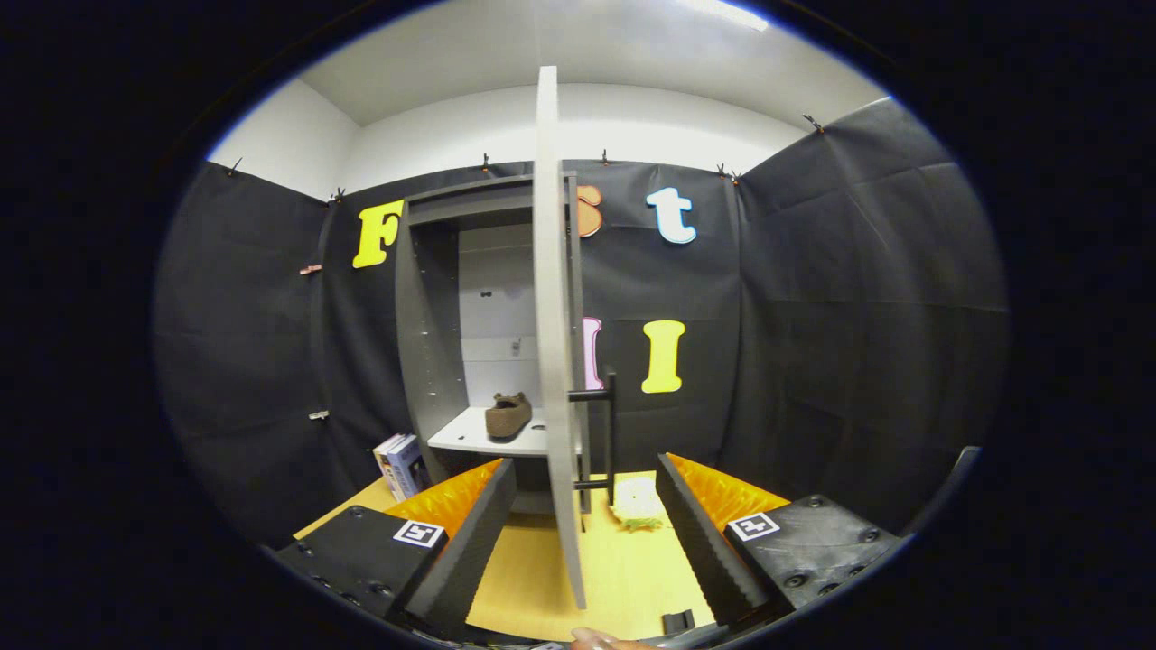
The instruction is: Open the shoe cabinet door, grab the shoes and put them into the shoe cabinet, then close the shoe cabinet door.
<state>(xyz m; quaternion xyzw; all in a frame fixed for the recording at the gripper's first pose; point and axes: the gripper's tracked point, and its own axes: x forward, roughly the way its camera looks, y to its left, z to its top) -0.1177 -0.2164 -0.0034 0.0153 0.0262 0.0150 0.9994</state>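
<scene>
Tool spread wide, fingers apart and pinching nothing; the pale grey cabinet door stands edge-on between them, swung fully open toward the camera. Its black bar handle sits on the right face of the panel. Inside the dark grey shoe cabinet, a brown suede slipper rests on the white shelf, far left of the door. Shoe appears stowed, so closing is likely the step in hand. Suggest contacting the right face near the handle and pushing in an arc about the hinge, slowly, keeping fingers clear of the yellow wooden surface and the small pale green object beside the door's foot.
</scene>
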